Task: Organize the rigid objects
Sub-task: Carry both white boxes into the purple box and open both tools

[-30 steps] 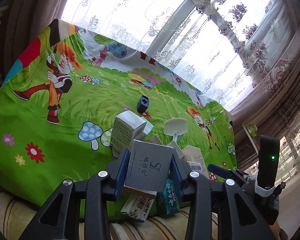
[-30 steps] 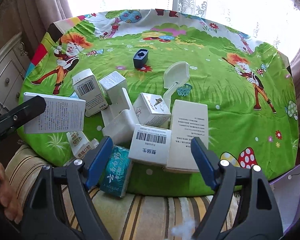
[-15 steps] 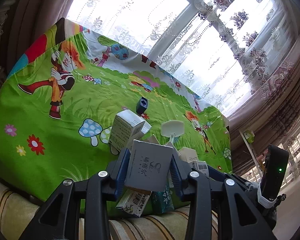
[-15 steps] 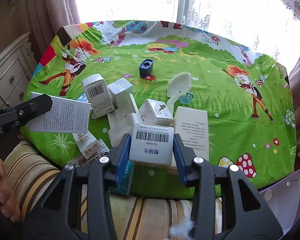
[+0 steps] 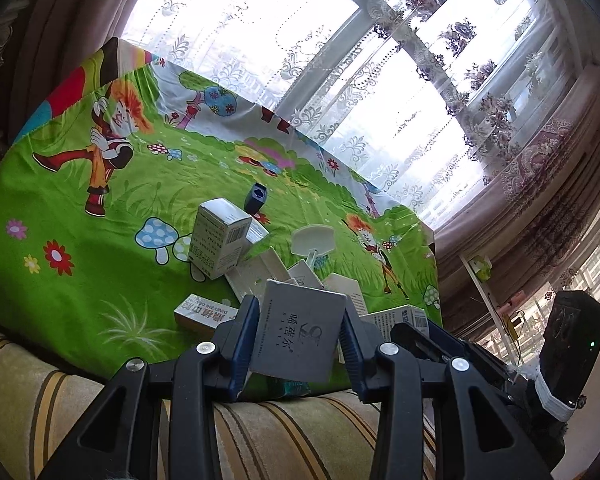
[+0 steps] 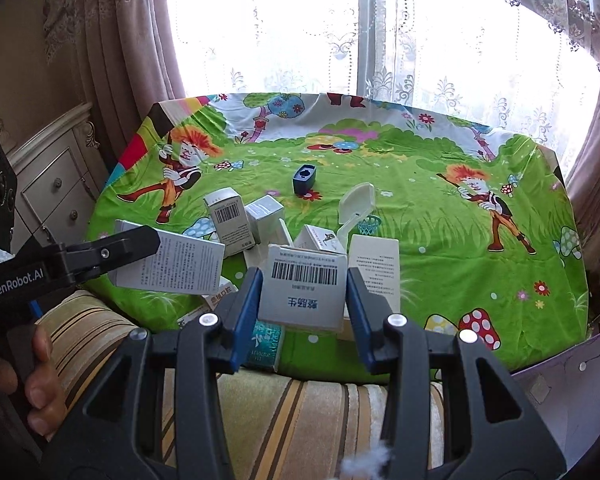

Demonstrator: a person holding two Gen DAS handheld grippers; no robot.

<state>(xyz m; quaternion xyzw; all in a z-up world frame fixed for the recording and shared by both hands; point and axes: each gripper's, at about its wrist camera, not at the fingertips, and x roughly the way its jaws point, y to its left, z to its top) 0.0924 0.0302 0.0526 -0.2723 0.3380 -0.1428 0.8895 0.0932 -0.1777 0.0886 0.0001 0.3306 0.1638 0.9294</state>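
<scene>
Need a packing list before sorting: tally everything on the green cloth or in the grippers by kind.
Boxes: 8
Toy hoop: 1
Dark blue holder: 1
White plastic piece: 1
Total: 11

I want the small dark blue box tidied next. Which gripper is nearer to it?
Hard to call. The dark blue box stands far beyond both; the left gripper and right gripper, each clamping a carton, hang at the cloth's near edge.

Matt cardboard boxes point(image 6: 302, 294) lie on a glossy printed tablecloth point(image 6: 440, 216); at six o'clock, ribbed striped upholstery point(image 6: 300, 408).
</scene>
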